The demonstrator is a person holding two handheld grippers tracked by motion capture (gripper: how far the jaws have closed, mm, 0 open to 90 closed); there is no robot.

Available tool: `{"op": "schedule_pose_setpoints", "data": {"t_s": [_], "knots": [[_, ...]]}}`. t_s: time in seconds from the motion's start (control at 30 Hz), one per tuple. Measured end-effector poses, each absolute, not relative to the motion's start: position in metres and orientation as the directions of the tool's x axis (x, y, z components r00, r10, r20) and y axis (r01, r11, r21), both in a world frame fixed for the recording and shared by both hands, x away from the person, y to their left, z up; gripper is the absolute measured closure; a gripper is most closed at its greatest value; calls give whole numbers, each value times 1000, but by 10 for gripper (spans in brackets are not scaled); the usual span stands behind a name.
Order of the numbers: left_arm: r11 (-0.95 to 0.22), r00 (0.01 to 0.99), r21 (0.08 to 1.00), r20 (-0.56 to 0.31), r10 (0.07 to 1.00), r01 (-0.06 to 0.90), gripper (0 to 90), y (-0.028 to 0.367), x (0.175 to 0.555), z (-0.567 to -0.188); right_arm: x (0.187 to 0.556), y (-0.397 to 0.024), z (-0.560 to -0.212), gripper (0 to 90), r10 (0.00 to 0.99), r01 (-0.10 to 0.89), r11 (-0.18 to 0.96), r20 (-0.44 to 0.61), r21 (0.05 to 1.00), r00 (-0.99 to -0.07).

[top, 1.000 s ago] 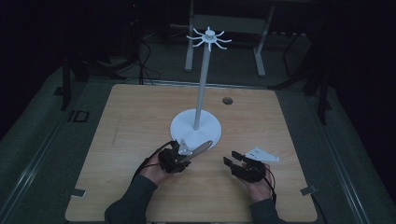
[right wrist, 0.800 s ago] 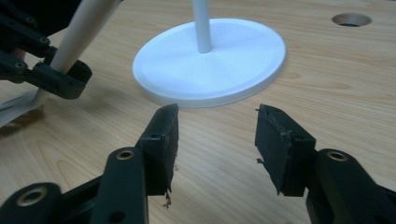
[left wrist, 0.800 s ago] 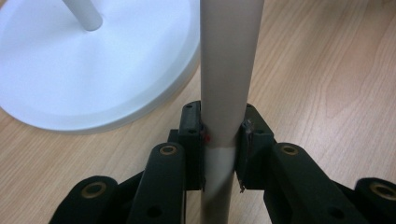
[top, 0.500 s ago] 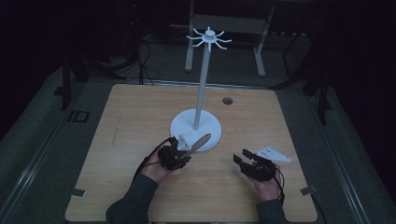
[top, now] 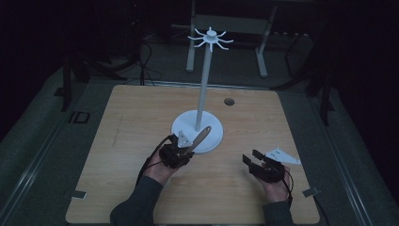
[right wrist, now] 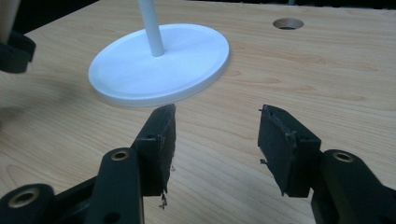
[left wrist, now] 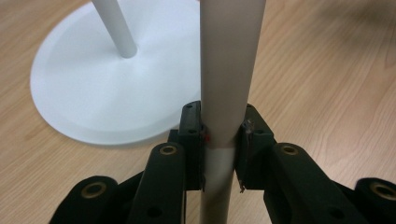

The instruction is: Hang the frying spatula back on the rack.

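Note:
A white stand has a round base [top: 196, 132], a tall pole [top: 203, 84] and a ring of hooks [top: 210, 38] at its top. It stands mid-table. My left gripper [top: 181, 149] sits at the base's near edge, shut on a pale beige rod [top: 202, 137] that slants up to the right over the base. In the left gripper view the rod [left wrist: 229, 70] runs straight up between the jaws of my left gripper [left wrist: 223, 135], beside the base [left wrist: 93, 88]. My right gripper [top: 251, 159] is open and empty, low over the table right of the stand. In its own view my right gripper [right wrist: 217, 135] faces the base [right wrist: 159, 65].
A wooden table [top: 141, 108] holds the stand. A round cable hole [top: 229, 101] lies behind the base on the right, the same hole [right wrist: 287, 23] showing in the right gripper view. Dark floor and metal frame legs [top: 190, 52] lie beyond the far edge.
My right gripper has drifted to the right, away from the stand, still open. The left gripper has stayed in place, and the rod's far tip has risen a little.

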State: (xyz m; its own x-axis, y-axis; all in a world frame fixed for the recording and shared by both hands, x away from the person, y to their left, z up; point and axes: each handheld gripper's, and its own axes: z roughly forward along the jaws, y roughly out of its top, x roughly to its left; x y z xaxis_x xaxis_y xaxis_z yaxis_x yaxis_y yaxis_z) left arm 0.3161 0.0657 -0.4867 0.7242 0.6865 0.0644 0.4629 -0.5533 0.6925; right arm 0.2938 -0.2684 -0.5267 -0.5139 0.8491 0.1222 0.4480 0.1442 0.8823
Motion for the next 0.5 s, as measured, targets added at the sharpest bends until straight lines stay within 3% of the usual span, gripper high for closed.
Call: {"op": "schedule_pose_setpoints", "data": {"t_s": [0.5], "knots": [[-427, 679, 794, 25, 734, 433, 752, 56, 314, -461, 293, -266, -528, 472, 862, 447, 167, 90, 879, -498]]}}
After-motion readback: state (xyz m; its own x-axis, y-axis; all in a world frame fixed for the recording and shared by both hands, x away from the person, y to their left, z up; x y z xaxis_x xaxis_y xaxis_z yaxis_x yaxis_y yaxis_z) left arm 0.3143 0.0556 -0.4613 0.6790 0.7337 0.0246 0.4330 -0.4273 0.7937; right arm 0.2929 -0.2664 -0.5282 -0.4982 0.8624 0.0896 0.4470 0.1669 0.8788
